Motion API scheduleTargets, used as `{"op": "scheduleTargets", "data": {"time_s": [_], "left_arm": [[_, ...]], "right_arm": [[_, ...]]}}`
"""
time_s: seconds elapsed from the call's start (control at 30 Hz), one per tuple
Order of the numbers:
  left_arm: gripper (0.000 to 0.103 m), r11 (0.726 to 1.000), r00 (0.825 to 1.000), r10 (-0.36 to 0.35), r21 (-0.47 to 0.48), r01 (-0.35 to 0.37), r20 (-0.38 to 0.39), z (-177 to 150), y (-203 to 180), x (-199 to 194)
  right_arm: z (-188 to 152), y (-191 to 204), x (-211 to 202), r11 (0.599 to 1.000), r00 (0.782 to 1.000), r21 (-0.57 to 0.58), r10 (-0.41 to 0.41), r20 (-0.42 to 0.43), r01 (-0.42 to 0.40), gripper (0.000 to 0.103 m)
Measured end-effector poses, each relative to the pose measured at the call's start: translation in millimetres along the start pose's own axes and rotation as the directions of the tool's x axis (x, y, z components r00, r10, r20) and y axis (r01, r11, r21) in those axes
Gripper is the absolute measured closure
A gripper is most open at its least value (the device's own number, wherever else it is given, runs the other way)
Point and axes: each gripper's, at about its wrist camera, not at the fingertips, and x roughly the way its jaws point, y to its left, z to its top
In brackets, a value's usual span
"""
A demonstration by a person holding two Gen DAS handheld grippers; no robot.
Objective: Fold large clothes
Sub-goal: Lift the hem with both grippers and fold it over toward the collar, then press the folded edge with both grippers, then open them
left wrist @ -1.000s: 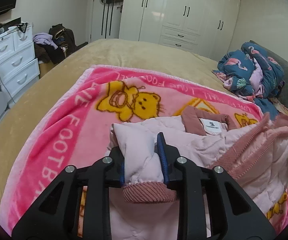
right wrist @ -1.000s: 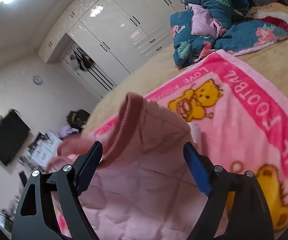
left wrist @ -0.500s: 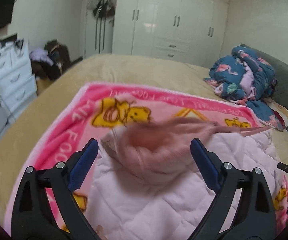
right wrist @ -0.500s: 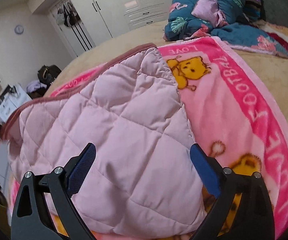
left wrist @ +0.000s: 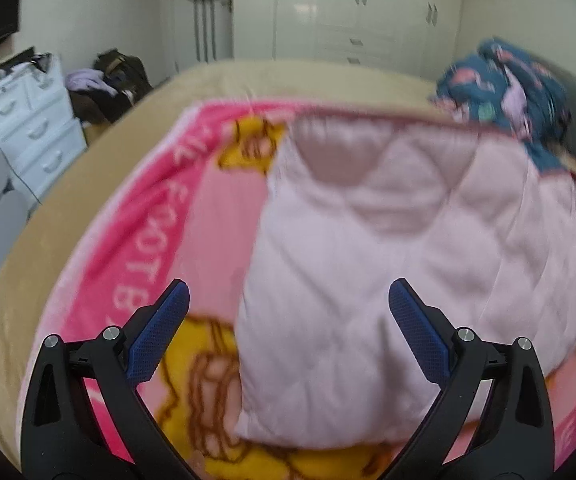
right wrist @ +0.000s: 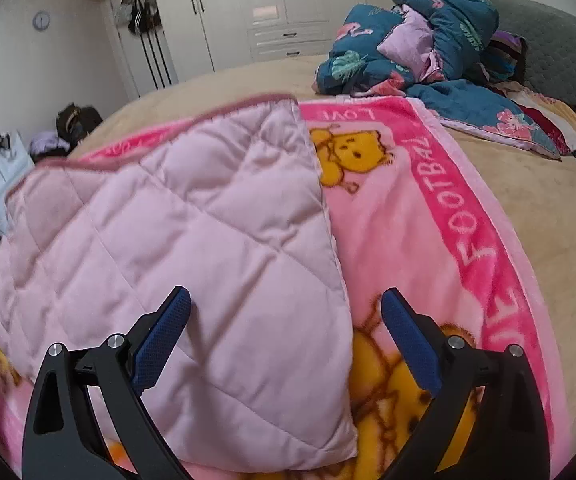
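Bedding heap [right wrist: 427, 48] (teal, crumpled) lies beyond quilted jacket [right wrist: 192, 248] on blanket [right wrist: 459, 240].

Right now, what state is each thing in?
Left gripper: open, empty.
Right gripper: open, empty.
Jacket: folded flat on the blanket, sleeves tucked out of sight.
Blanket: spread on the bed.
Duvet: crumpled in a heap.
Wardrobe: doors shut.

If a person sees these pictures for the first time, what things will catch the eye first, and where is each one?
First comes the pale pink quilted garment, lying folded in the middle of the bed between both open grippers. Under it spreads the bright pink blanket with yellow bears and the word FOOTBALL along its border. Farther back, near the grey headboard, sits a crumpled dark blue bedding pile with a flamingo print.
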Motion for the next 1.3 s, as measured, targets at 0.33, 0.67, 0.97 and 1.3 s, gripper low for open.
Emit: {"op": "scheduleTargets", "data": {"time_s": [0.33,0.67,0.97,1.3], "left_arm": [[0.087,0.999,0.999,-0.045,0.031,0.045,-0.002,-15.3,-19.2,12.7],[0.092,1.000,0.994,0.012,-0.023,-0.010,0.107,71.2,-29.0,17.4],[0.092,0.997,0.998,0.066,-0.046,-0.065,0.024,73.8,-30.8,65.6],[0.087,0.996,0.997,0.082,-0.039,-0.082,0.014,70.6,-30.4,71.2]], "right_arm": [[-12.0,10.9,4.9,0.998,0.998,-0.044,0.056,0.040,-0.054,0.080],[65.3,13.0,-4.0,1.000,0.985,0.020,0.017,0.173,-0.021,0.086],[78.8,5.0,59.7,0.995,0.996,0.089,-0.045,0.072,0.039,0.086],[67.1,8.4,70.2,0.994,0.994,0.050,-0.096,0.044,0.094,0.079]]}}
